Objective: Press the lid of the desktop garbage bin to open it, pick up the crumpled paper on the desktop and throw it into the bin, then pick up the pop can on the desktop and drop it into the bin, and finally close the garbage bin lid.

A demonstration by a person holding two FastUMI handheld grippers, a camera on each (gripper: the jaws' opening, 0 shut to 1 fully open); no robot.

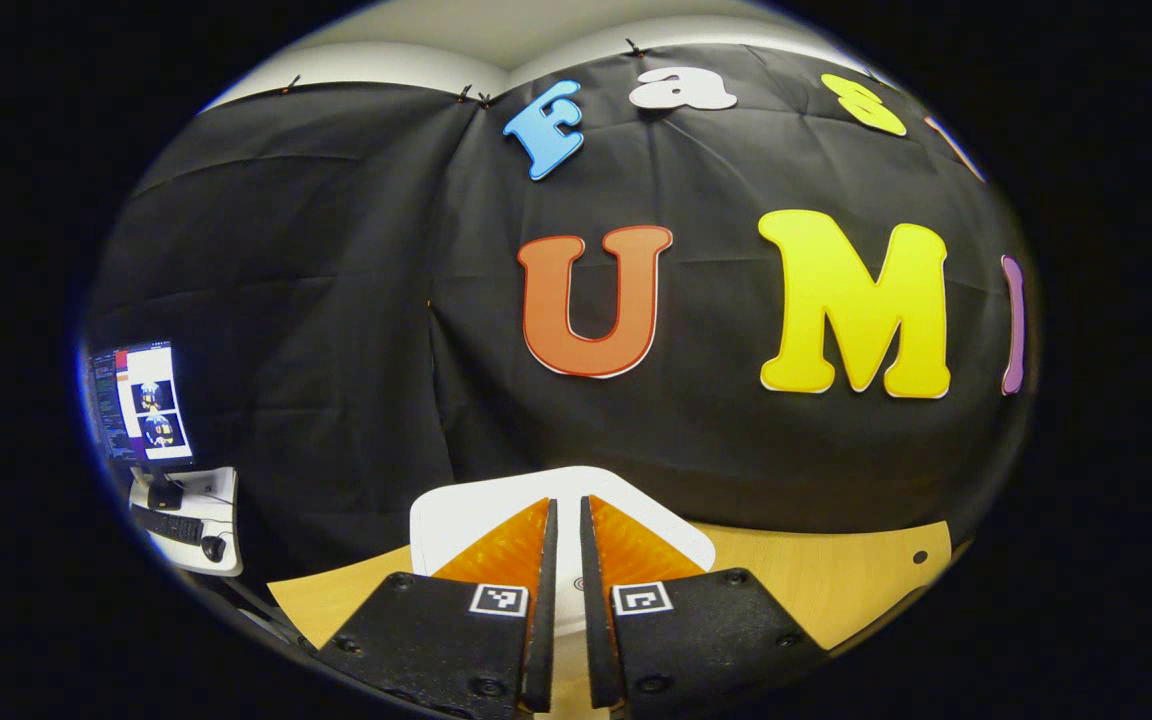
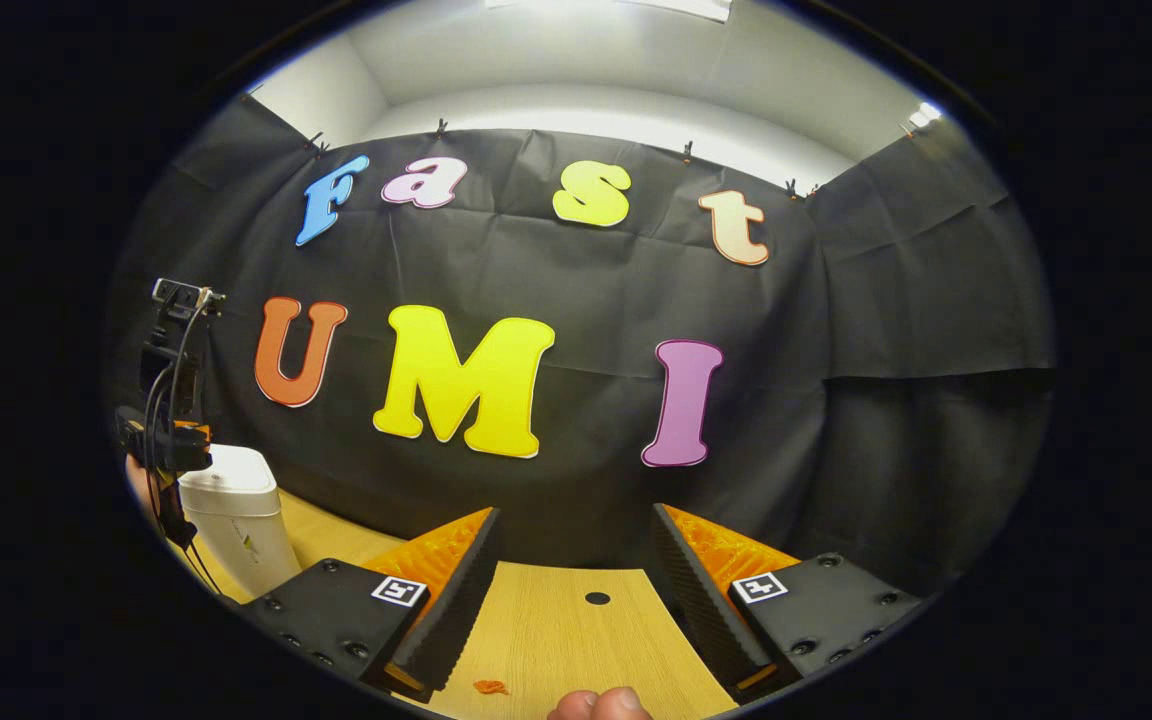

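In the left gripper view, the left hand-held gripper [image 1: 567, 520] has its fingers drawn nearly together with only a thin slit between them and nothing in it. Its tips hang over the white lid of the garbage bin [image 1: 456, 515], which stands near the worktop's [image 1: 836, 585] far edge.

In the right gripper view, the right hand-held gripper [image 2: 576, 535] is spread wide and empty above the bare wooden worktop. A small orange scrap [image 2: 489, 687] lies on the wood near its left finger. Toward the worktop's left end stands the bin, lid down, with the other gripper just above it. A fingertip [image 2: 601, 705] shows at the bottom edge.
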